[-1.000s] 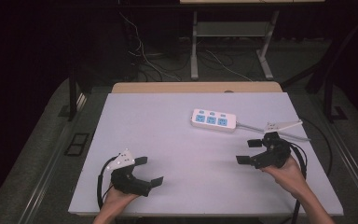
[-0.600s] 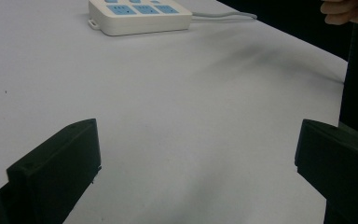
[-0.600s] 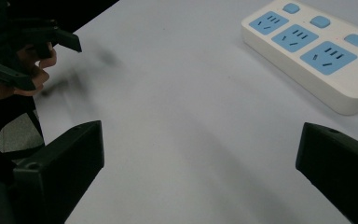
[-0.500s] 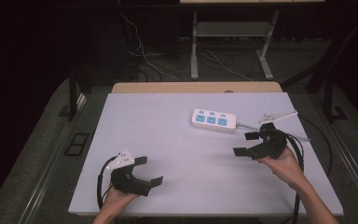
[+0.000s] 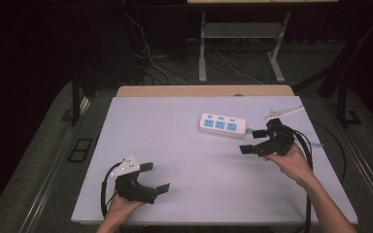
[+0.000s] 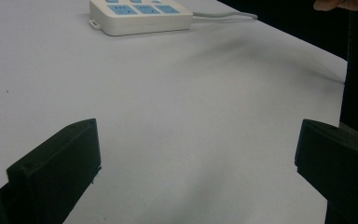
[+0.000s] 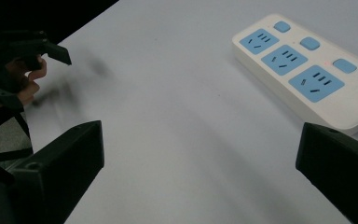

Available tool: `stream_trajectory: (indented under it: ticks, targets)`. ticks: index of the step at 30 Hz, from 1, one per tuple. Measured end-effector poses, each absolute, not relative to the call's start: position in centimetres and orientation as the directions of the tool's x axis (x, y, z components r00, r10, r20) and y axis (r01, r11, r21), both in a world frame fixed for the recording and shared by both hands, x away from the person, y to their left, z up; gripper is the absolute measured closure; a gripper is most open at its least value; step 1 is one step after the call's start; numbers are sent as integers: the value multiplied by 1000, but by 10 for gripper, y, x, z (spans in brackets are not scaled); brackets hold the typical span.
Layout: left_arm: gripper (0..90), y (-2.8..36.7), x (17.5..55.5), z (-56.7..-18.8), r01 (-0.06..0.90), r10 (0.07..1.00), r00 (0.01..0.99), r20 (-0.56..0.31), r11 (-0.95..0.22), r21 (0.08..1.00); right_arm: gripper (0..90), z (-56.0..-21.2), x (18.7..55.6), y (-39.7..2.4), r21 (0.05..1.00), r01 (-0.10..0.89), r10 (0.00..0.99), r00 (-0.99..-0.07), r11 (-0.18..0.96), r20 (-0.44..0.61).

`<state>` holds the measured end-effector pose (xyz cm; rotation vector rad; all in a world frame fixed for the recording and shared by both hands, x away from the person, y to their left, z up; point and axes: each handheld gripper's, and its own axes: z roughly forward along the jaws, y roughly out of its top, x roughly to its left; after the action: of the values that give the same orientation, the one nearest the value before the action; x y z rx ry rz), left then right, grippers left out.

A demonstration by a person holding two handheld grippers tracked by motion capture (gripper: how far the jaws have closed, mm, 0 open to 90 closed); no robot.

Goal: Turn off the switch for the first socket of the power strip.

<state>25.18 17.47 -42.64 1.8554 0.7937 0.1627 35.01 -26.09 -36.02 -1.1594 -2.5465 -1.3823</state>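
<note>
You are holding your left gripper [image 5: 154, 177] over the near left part of the white table [image 5: 184, 160], its jaws standing wide apart with nothing between them. Your right gripper [image 5: 253, 141] is hovering just beside the near right end of the white power strip [image 5: 222, 125], jaws also spread and gripping nothing. The strip is lying flat toward the far right, its three blue sockets facing up
</note>
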Motion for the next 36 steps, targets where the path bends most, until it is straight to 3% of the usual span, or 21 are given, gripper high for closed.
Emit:
stream_trajectory:
  ticks: [36]
  targets:
    - [0,176,253,-427,446,590,769,-247,-219,868,7,-350,406,-243,679,642,625,-704,355,338]
